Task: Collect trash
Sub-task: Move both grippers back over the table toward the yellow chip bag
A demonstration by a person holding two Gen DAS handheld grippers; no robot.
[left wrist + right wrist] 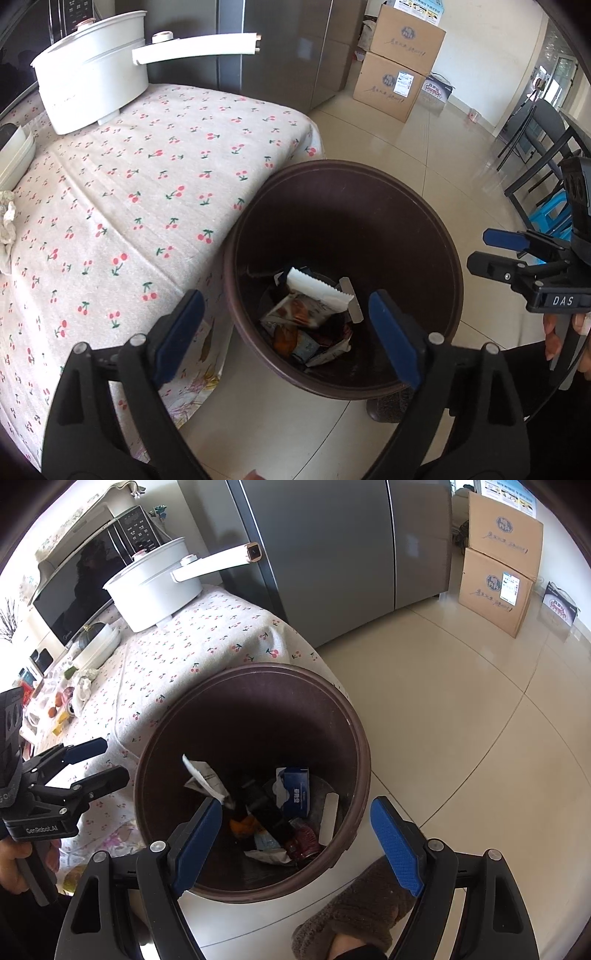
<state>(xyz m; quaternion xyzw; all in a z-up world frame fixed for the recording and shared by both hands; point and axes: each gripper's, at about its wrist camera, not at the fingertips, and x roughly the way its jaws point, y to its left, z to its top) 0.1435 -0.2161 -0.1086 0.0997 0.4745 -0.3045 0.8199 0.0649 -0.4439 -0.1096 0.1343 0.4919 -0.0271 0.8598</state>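
Note:
A dark brown trash bin stands on the tiled floor against the table's corner. Inside it lie several wrappers, a white serrated packet, a blue box and an orange peel. My left gripper hovers open over the bin's near rim, with nothing between its blue pads. My right gripper is open too, above the bin's right side, and holds nothing. A crumpled tissue rests on the table at the far left.
The table wears a cherry-print cloth and carries a white pot, a microwave and small items. A grey fridge, cardboard boxes and dark chairs line the room. A person's slippered foot stands beside the bin.

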